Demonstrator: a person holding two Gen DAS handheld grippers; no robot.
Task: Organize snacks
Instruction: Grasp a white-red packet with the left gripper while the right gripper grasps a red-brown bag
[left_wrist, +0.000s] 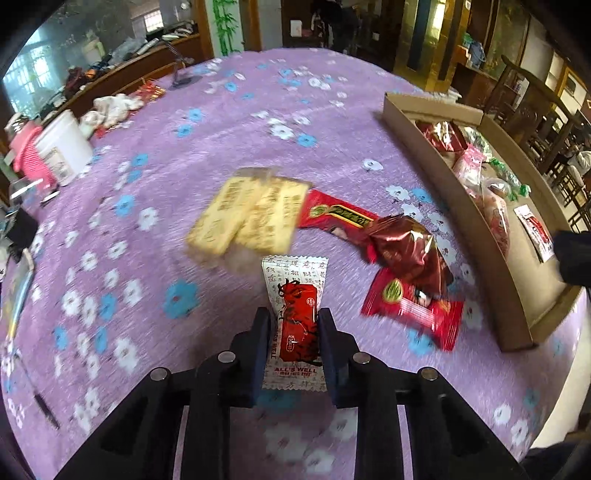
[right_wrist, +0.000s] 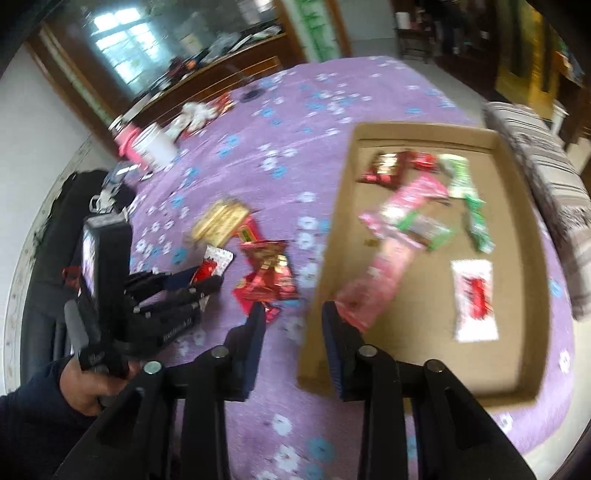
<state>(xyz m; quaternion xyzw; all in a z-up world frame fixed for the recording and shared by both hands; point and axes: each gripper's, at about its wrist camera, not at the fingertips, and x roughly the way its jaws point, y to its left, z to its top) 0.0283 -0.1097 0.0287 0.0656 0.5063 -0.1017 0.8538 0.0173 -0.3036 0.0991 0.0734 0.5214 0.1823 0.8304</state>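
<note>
A desk (left_wrist: 258, 122) under a purple cloth with blue and white flowers fills both views. At its right side lies a shallow cardboard tray (right_wrist: 517, 206), already holding several snacks: dark red packs (right_wrist: 388, 168) at the far end, green wrappers (right_wrist: 476, 218) to the right, a long pink bag (right_wrist: 391, 258) running down the middle, and a white-and-red packet (right_wrist: 474, 299) near the right wall.

Left of the tray, loose snacks sit on the cloth. Two yellow bars (left_wrist: 251, 218) lie side by side toward the far left of the group. Just right of them is a red pack (left_wrist: 336, 216), then a crinkled dark-red wrapper (left_wrist: 406, 247) resting partly on another red pack (left_wrist: 413, 310) nearer the camera.

At the far left edge of the desk stand a white tub (left_wrist: 64, 147) and a pink object (left_wrist: 27, 155), too blurred to identify.

The left tool (left_wrist: 293, 332) pinches a white sachet (left_wrist: 295, 295) with a red label, printed "ALL'S WELL"; its pads press on both long edges, and the sachet sits near the camera, just in front of the yellow bars. A hand (right_wrist: 86, 384) in a dark sleeve holds this tool.

The right tool (right_wrist: 293, 325) is spread, with nothing between its pads, above the near left wall of the tray; the pink bag's near end lies just beside its right finger.
</note>
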